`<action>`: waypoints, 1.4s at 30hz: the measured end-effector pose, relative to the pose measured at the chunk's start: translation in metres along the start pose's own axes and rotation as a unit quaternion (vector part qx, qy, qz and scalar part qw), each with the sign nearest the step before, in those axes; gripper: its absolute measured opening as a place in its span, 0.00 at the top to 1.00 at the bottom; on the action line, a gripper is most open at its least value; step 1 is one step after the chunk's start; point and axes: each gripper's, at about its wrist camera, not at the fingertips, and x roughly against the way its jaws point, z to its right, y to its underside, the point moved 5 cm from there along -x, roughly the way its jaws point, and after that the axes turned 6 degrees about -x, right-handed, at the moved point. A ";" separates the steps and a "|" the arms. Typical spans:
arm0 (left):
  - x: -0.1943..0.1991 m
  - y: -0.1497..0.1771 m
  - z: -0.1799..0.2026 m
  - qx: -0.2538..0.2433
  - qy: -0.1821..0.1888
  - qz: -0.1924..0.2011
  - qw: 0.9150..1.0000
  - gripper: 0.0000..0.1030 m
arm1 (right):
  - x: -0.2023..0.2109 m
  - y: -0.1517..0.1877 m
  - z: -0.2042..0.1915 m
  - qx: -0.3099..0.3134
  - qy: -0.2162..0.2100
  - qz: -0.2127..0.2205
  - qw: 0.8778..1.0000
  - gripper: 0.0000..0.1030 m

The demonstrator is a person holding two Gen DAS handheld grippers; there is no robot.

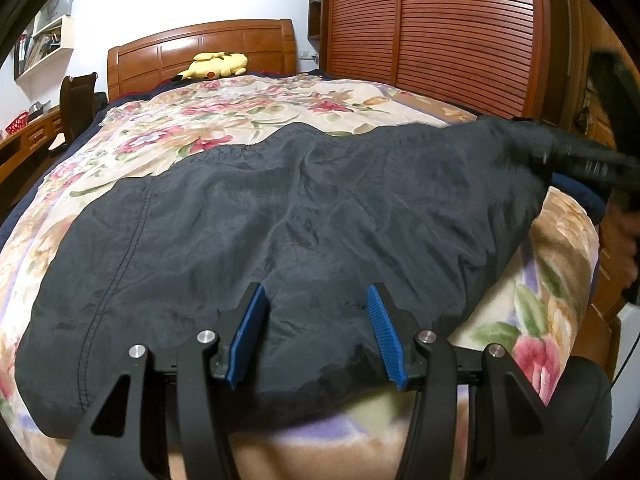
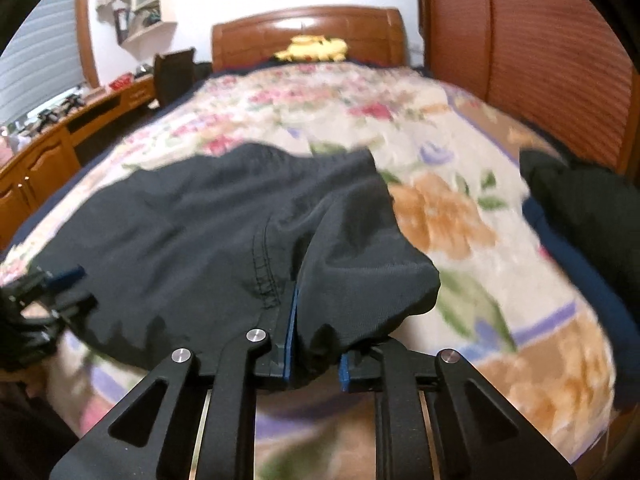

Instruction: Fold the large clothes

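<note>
A dark garment is spread flat across the near end of a floral blanket on the bed, and every place below is given relative to that garment. Its long axis is laid crosswise to both wrist views, so that one end is presented to each gripper.

The right gripper is seen clamped on the garment's right end: the blue pads are drawn nearly together, with a bunched fold of the dark cloth pinched between them and draped over the right pad. In the left wrist view that same end is seen raised off the blanket and pulled into a taut ridge at the garment's far right.

The left gripper is held over the garment's near hem, towards its middle. Its jaws are set apart, and cloth is seen between them but is not pressed by either pad, so nothing is held there.

The coming move is judged to be a fold along the long axis, the lifted right end being carried across towards the left end. The right hand is the nearer one for this, since the cloth is already gripped by it. A yellow plush toy is seen well beyond the garment, against the wooden headboard, and a louvred wardrobe stands beyond the right end.
</note>
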 end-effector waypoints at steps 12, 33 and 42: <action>0.045 0.005 -0.047 0.032 -0.005 0.035 0.999 0.49 | 0.026 -0.058 -0.107 0.105 -0.050 0.050 0.992 0.90; 0.154 0.081 -0.181 0.122 -0.115 0.065 0.984 0.49 | -0.001 -0.046 -0.345 0.233 -0.225 0.029 0.946 0.92; 0.157 0.082 -0.185 0.128 -0.116 0.071 0.983 0.49 | -0.031 -0.027 -0.342 0.192 -0.240 -0.036 0.951 0.41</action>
